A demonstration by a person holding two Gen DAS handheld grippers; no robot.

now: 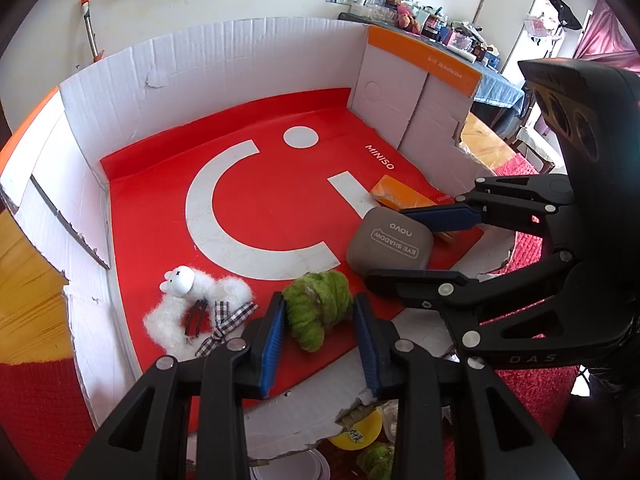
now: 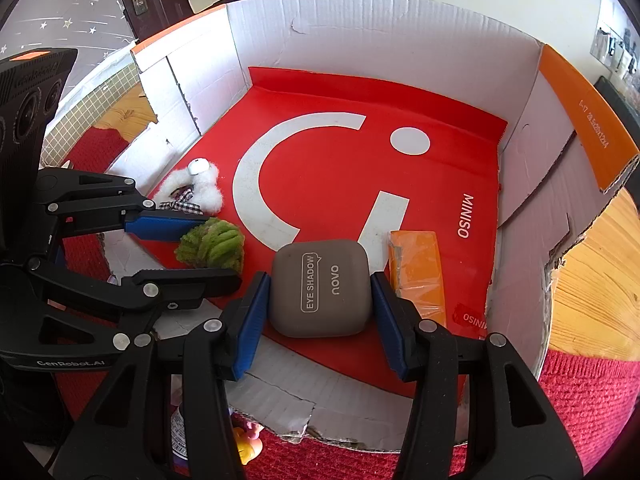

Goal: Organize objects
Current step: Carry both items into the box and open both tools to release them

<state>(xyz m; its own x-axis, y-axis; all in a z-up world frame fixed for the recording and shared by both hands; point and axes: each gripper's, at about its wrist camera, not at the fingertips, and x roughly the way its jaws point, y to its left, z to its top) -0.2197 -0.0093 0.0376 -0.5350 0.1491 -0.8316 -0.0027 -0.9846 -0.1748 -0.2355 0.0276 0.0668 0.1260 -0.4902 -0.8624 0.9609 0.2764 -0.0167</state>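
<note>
Your left hand-held gripper (image 1: 320,336) sits closest in its own view, its blue pads pinched against the two sides of a fuzzy green yarn-wrapped bundle (image 1: 318,312) that rests on the red liner near the front edge of the box. Just left of that bundle lies a fluffy white plush hair clip with a small white animal head and a checked bow (image 1: 196,304), touching nothing else.

Your right hand-held gripper (image 2: 320,300) has its blue pads against both sides of a rounded grey-brown eyeshadow case printed "EYE SHADOW novo" (image 2: 320,288), which lies flat on the liner; you are gripping it. Immediately to the case's right rests a flat orange packet in clear wrap (image 2: 418,276), just beside the right pad.

Both grippers point down into a shallow white corrugated cardboard box with orange-trimmed flaps (image 2: 360,28). Its floor is covered by a red sheet bearing a large white smiley logo and the word "MINISO" (image 2: 440,176), bare across the middle and back.

Beyond the box wall, a red knitted cloth (image 2: 588,404) covers the wooden tabletop (image 2: 592,276) at the right.
</note>
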